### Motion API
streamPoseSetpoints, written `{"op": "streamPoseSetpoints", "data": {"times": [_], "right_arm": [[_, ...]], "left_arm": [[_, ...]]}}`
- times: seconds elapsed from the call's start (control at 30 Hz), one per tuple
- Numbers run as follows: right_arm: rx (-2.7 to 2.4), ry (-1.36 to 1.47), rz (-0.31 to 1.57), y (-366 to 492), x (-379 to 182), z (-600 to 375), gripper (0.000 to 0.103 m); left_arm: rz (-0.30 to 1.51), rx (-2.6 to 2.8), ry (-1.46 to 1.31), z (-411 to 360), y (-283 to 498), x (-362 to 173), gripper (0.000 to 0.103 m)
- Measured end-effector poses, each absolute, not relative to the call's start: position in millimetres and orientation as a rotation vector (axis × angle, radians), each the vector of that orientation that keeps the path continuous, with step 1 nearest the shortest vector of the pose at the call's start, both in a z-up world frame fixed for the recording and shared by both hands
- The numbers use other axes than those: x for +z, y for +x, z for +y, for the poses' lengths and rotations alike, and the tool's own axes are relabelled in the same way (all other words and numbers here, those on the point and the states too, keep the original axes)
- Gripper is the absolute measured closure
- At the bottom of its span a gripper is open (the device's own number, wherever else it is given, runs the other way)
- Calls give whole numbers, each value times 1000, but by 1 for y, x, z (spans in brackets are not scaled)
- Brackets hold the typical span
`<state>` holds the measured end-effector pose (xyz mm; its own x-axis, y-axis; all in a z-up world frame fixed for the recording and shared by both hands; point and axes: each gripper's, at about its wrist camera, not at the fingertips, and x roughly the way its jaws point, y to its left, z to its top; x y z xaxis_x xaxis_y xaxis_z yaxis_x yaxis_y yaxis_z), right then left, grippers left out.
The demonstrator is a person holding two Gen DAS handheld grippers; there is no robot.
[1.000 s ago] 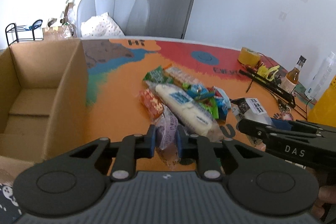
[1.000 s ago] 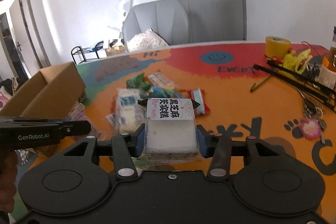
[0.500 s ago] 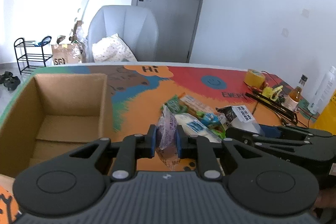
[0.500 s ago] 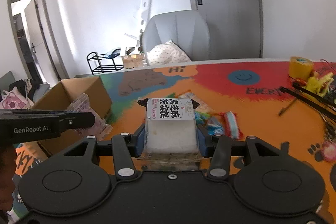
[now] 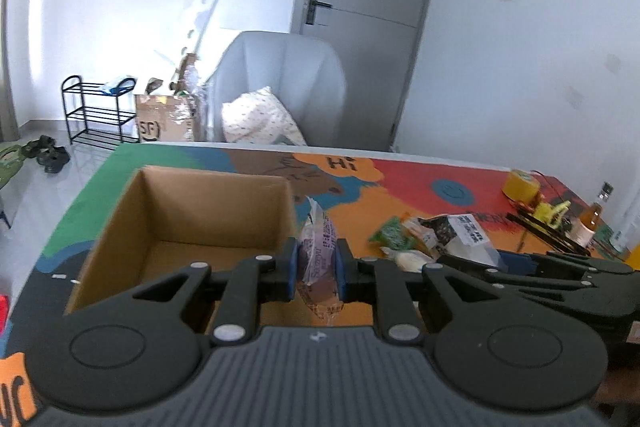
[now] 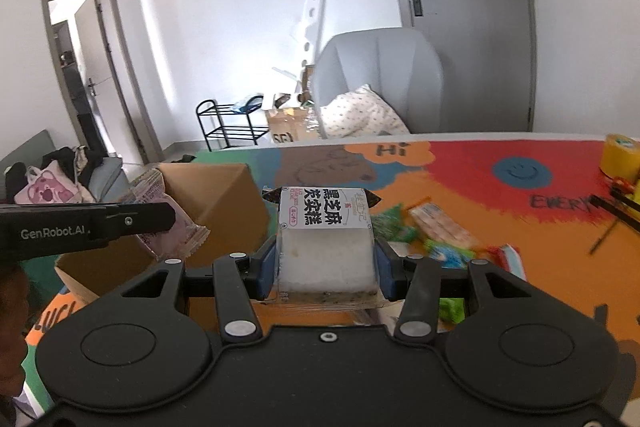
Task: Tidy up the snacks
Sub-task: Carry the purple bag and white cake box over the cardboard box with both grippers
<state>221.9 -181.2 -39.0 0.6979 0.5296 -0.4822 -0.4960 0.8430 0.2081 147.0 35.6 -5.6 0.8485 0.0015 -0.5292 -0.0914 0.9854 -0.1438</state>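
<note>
Gripping purple snack packet (image 5: 318, 259), left gripper (image 5: 317, 269) fingers clamped, beside cardboard box (image 5: 192, 223) right wall. Right gripper (image 6: 326, 267) fingers pinching rice-cake pack (image 6: 326, 247) above bench (image 6: 500, 227), snack pile (image 6: 440, 239) right.

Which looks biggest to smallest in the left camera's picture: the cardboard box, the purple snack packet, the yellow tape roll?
1. cardboard box, by far the largest.
2. purple snack packet, clamped in the left gripper right by the camera, so nearness enlarges it.
3. yellow tape roll, far across the table; its true size against the packet is unsure.

Grey armchair (image 5: 280, 87) with pillow (image 5: 260, 119); black rack (image 5: 94, 111); yellow tape roll (image 5: 520, 185).
</note>
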Motion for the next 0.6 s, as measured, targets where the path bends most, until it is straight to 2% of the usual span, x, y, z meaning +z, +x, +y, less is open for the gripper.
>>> {"op": "streamPoseSetpoints", "data": {"times": [0.4, 0.6], "right_arm": [[662, 27, 538, 217, -28, -132, 57], [691, 13, 523, 212, -21, -111, 57]], "left_arm": [[569, 168, -223, 89, 136, -15, 85], [562, 210, -222, 102, 128, -12, 82]]}}
